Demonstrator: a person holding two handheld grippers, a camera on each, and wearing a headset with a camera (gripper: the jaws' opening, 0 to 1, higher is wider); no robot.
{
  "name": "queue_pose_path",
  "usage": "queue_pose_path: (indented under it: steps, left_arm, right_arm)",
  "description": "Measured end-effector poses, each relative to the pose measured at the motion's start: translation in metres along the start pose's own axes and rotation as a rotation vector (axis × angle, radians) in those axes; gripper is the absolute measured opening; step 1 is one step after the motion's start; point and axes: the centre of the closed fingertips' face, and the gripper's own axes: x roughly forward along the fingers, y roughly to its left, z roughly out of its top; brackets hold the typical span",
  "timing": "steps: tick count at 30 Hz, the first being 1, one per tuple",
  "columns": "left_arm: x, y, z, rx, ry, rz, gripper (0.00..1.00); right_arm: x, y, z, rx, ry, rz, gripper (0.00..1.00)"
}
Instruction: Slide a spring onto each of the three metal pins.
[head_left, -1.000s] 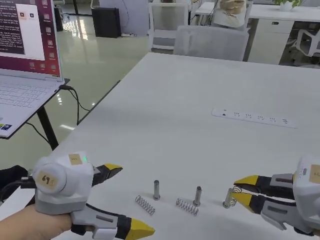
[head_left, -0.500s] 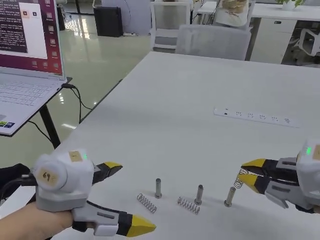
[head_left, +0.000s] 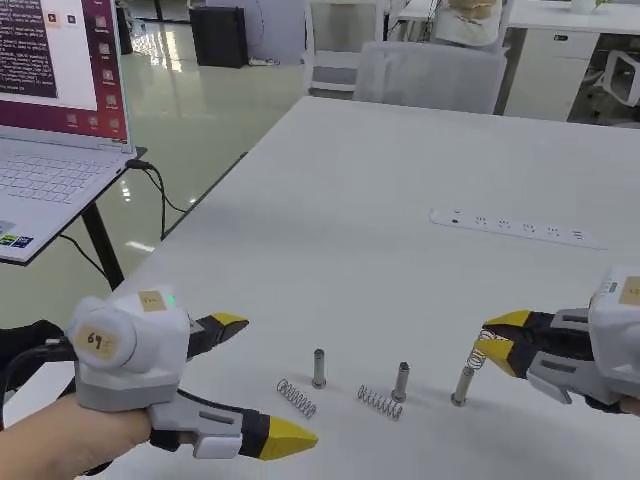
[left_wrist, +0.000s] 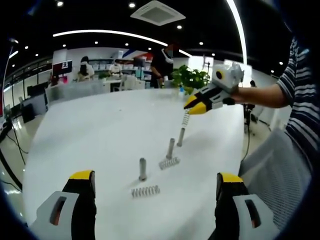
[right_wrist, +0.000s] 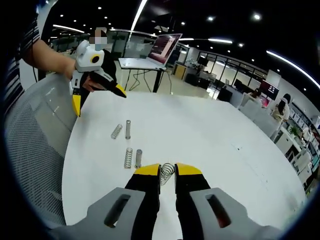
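Nearest, left claw (head_left: 260, 380) over the front edge of the white tabletop (head_left: 380, 200), gripped by a hand (head_left: 70, 445); jaws spread wide, nothing between them. Just beyond its tips two springs lay flat on the tabletop: near spring (head_left: 296, 397) just beside the left pin (head_left: 319, 367), second spring (head_left: 380, 402) at the foot of the middle pin (head_left: 401, 381), touching it or nearly so. Three pins stood on end in a row running left to right, apart from one another; left pin and middle pin were bare. Right claw (head_left: 497, 338) sat at the right end of that row, level with the pins, jaws nearly closed and pinching the upper end of the third spring (head_left: 477, 356). That spring hung down at a slant, its lower end at the top of the right pin (head_left: 463, 384); could not tell whether the coil had caught over the tip. Left gripper view put the same spring directly above that pin. Farther back, a white power strip (head_left: 517, 228) lay flat on the tabletop, well apart from the pins. Off the left edge an open laptop (head_left: 50, 130) sat on a separate stand, screen lit. Farthest, a grey chair (head_left: 430, 75) stood at the tabletop's far end.
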Motion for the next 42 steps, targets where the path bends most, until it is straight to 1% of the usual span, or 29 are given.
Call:
queue_pose_path:
  steps: [2, 7, 9, 12, 24, 28, 31, 34, 40, 42]
  left_arm:
    - [-0.001, 0.001, -0.002, 0.005, 0.009, 0.006, 0.98]
    - [-0.002, -0.001, -0.001, 0.003, 0.005, 0.006, 0.98]
    - [-0.002, 0.0, -0.001, 0.002, 0.005, 0.007, 0.98]
    - [-0.002, 0.0, 0.0, 0.003, 0.004, 0.007, 0.98]
    - [-0.003, -0.002, -0.004, -0.002, 0.009, 0.008, 0.98]
    - [-0.003, -0.003, -0.006, -0.002, 0.018, 0.007, 0.98]
    - [-0.002, -0.004, -0.005, 0.0, 0.018, 0.003, 0.98]
    - [-0.001, -0.004, -0.002, 0.001, 0.014, 0.003, 0.98]
    - [-0.001, -0.003, 0.003, 0.006, 0.005, 0.001, 0.98]
    - [-0.002, -0.003, 0.003, 0.005, 0.006, 0.0, 0.98]
  right_arm:
    - [0.001, 0.0, -0.001, 0.001, 0.001, 0.001, 0.08]
    - [0.003, 0.001, -0.004, 0.008, 0.007, 0.001, 0.08]
    - [0.004, 0.001, -0.004, 0.015, 0.004, 0.003, 0.08]
    - [0.006, 0.002, -0.007, 0.015, 0.01, 0.006, 0.08]
    - [0.012, 0.01, -0.02, 0.001, 0.047, 0.02, 0.08]
    - [0.013, 0.011, -0.023, 0.002, 0.053, 0.022, 0.08]
    - [0.013, 0.011, -0.023, 0.007, 0.053, 0.02, 0.08]
    - [0.017, 0.013, -0.026, -0.017, 0.068, 0.026, 0.08]
    - [0.019, 0.016, -0.03, -0.019, 0.082, 0.035, 0.08]
    - [0.021, 0.017, -0.034, -0.023, 0.096, 0.042, 0.08]
